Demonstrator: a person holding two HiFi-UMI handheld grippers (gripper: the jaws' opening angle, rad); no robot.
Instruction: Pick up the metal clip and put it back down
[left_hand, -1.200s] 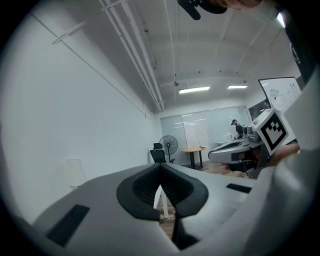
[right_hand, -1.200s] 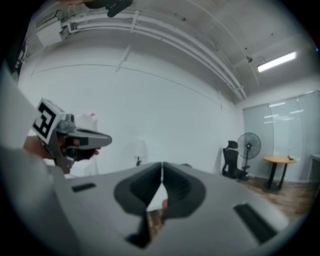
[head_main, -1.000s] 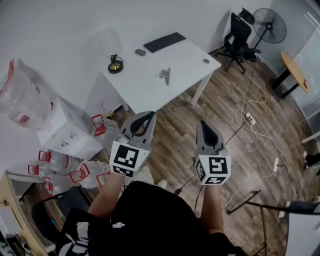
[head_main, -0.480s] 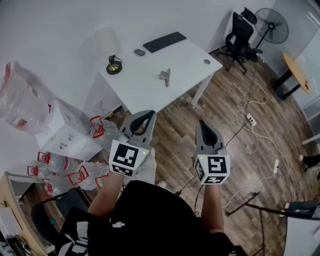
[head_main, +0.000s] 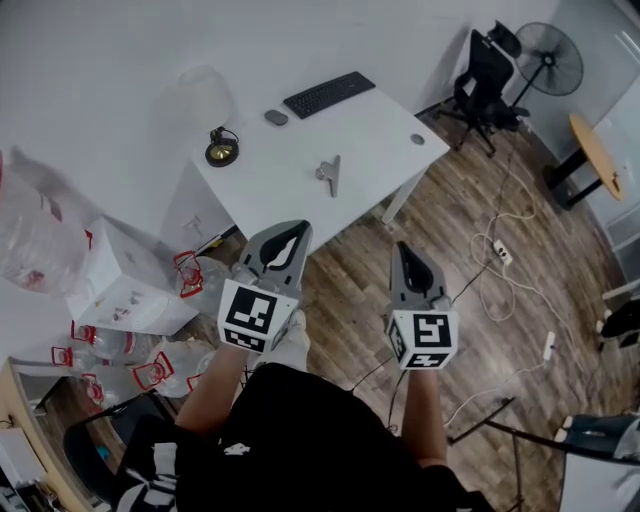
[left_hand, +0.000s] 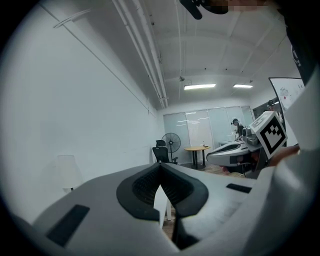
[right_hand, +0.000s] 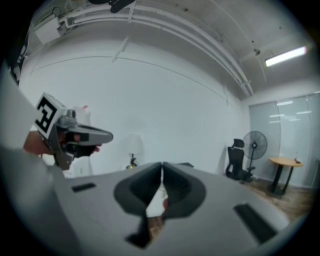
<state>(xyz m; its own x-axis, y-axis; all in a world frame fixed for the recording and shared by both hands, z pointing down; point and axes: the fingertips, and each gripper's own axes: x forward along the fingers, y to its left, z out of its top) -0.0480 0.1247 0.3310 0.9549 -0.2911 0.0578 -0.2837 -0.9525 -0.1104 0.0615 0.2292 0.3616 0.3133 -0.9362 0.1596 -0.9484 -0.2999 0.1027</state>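
Two grippers held out side by side above the wood floor (head_main: 480, 300), on the near side of the white table (head_main: 290, 205) and well apart from it. Left gripper (head_main: 296, 232): jaws together, tip against tip, nothing between. Right gripper (head_main: 404, 252): likewise pressed closed and empty.

Metal clip (head_main: 330, 175) lying flat about mid-table on bare top, near and right of the keyboard (head_main: 328, 93) and mouse (head_main: 275, 117), well right of the small brass object (head_main: 221, 150). Not yet touched.

Probably light, stiff and hard, with smooth faces likely to slip between pads; no fear of breaking it. Best taken across the long narrow body near its middle, with the jaws opened first, set square to its length, then closed firmly. Low against the tabletop, so a low approach called for.
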